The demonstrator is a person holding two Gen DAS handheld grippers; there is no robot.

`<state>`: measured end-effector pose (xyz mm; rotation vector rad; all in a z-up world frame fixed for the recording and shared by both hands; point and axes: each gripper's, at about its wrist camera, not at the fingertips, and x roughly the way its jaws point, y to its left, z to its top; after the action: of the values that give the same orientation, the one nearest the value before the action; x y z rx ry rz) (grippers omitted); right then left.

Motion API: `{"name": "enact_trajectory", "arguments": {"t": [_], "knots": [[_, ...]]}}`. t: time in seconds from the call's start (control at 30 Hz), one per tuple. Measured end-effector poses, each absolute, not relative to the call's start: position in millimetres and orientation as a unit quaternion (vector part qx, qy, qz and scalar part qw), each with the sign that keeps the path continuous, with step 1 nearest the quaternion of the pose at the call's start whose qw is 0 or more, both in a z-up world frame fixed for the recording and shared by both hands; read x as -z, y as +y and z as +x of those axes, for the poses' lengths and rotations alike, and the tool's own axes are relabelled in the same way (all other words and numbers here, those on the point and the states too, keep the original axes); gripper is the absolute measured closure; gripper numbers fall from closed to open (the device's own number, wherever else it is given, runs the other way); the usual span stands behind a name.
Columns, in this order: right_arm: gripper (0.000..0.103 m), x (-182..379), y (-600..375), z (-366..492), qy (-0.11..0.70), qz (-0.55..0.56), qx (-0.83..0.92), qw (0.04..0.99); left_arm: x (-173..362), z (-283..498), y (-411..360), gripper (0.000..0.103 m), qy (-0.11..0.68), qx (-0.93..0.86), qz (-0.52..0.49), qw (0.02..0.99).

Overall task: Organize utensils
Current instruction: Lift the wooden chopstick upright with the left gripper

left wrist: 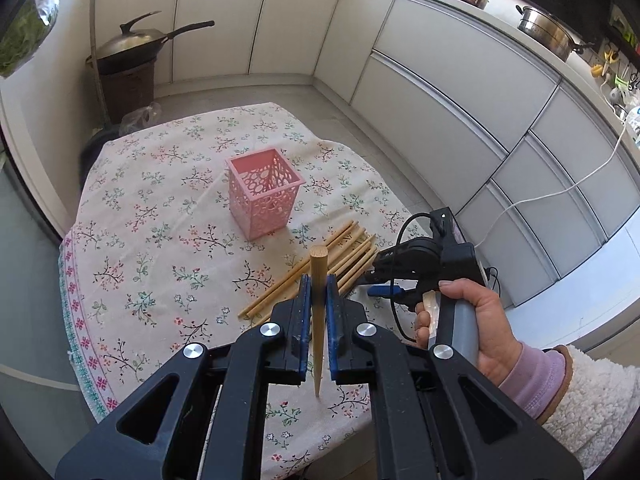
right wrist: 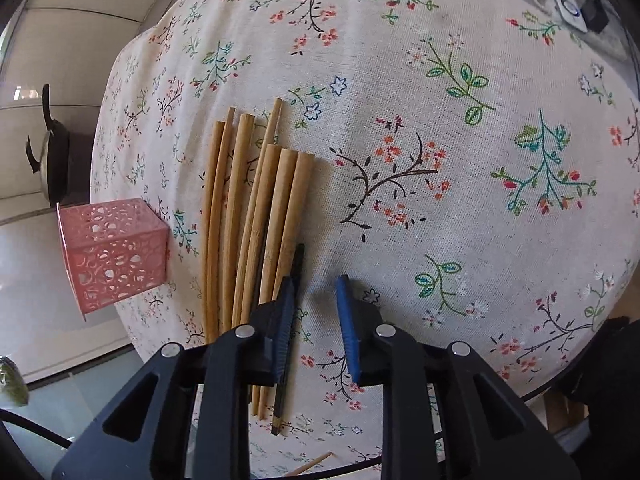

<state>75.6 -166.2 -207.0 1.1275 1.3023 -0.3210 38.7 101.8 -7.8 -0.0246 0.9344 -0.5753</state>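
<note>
My left gripper (left wrist: 319, 278) is shut on a wooden chopstick (left wrist: 319, 320), which stands thick end up between the blue pads, above the floral tablecloth (left wrist: 160, 240). A pink perforated basket (left wrist: 264, 192) stands upright beyond it, with nothing visible inside. Several wooden chopsticks (left wrist: 340, 260) lie in a bundle to its right. A hand holds my right gripper (left wrist: 380, 290) low over that bundle's near end. In the right wrist view my right gripper (right wrist: 315, 280) is open with bare cloth in the gap. A black chopstick (right wrist: 298, 256) lies under its left finger beside the wooden chopsticks (right wrist: 256, 208). The pink basket (right wrist: 112, 252) is at the left.
A lidded wok (left wrist: 128, 46) on a dark stand sits on the floor behind the table. Steel pots (left wrist: 548, 32) stand on the counter above white cabinets. A white cable (left wrist: 560, 196) hangs at the right. A power strip (right wrist: 568, 12) lies past the table's far edge.
</note>
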Motion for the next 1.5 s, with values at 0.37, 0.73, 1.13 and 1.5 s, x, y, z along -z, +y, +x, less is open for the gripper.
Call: {"name": "enact_trajectory", "arguments": {"t": [0.37, 0.73, 1.13, 1.5], "knots": [[0.063, 197, -140, 100, 0.593, 0.419, 0.172, 0.666, 1, 37, 109, 0.096, 0.433, 0.276, -0.020, 0.858], [0.071, 205, -154, 91, 0.572, 0.452, 0.111, 0.676, -8, 32, 121, 0.096, 0.418, 0.278, -0.033, 0.864], [0.081, 204, -150, 89, 0.593, 0.418, 0.138, 0.674, -8, 33, 121, 0.096, 0.420, 0.278, -0.036, 0.863], [0.096, 200, -124, 109, 0.602, 0.327, 0.150, 0.713, -16, 29, 129, 0.096, 0.407, 0.274, -0.040, 0.870]]}}
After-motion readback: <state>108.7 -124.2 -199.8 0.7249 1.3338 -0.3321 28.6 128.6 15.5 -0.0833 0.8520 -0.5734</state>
